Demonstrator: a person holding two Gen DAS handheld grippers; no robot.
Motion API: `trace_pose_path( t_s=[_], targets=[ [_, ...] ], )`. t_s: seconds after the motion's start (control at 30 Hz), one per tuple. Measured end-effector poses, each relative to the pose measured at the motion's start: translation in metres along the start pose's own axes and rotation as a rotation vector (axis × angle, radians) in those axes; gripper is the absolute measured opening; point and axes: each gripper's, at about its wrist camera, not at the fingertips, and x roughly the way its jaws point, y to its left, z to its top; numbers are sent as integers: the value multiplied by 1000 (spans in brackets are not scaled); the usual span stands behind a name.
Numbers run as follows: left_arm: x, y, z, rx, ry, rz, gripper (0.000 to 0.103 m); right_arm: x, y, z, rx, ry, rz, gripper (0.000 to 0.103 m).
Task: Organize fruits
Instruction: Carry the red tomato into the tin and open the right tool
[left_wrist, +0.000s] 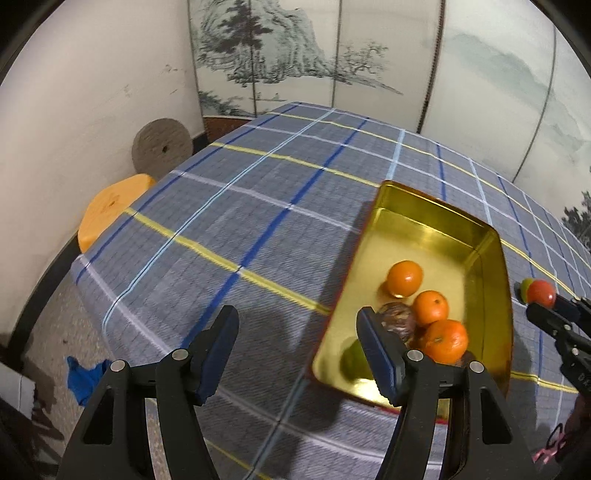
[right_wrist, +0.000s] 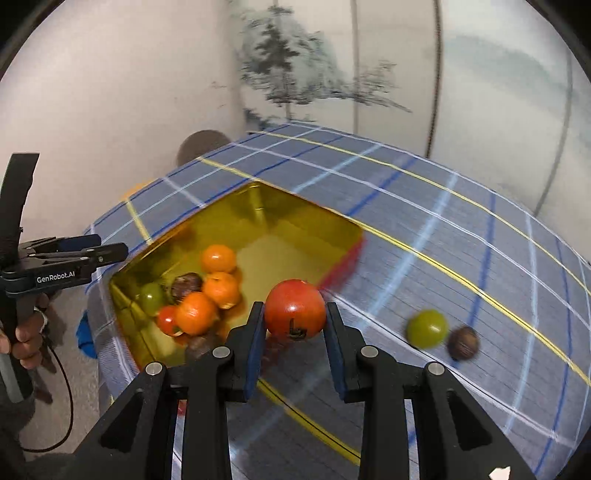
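A gold tin tray (left_wrist: 424, 221) (right_wrist: 295, 236) lies on the plaid tablecloth. It holds three oranges (left_wrist: 404, 277) (right_wrist: 218, 258), a brown fruit (left_wrist: 397, 319) (right_wrist: 185, 285), a green fruit (left_wrist: 352, 360) (right_wrist: 151, 297) and a small red fruit (right_wrist: 167, 319). My right gripper (right_wrist: 295, 321) is shut on a red apple (right_wrist: 294, 309) (left_wrist: 541, 293), held just right of the tray. My left gripper (left_wrist: 295, 332) (right_wrist: 79, 249) is open and empty over the cloth at the tray's left edge. A green fruit (right_wrist: 426, 328) and a brown fruit (right_wrist: 463, 343) lie loose on the cloth to the right.
A plaid cloth (left_wrist: 240, 229) covers the table. An orange stool (left_wrist: 110, 210) and a grey stone disc (left_wrist: 162, 147) stand off the table's left side. A painted folding screen (left_wrist: 332, 55) stands behind. A blue cloth (left_wrist: 85, 376) lies on the floor.
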Motion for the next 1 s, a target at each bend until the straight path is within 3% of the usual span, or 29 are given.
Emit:
trace_pose_path(
  t_s=[0.4,1.0],
  targets=[
    [-2,30,-4,-57,11,17,67,43,43,8,-116,79,5,29],
    [-3,39,-7,-64,20,17,67,66,59,3,-152,132,5,29]
  ],
)
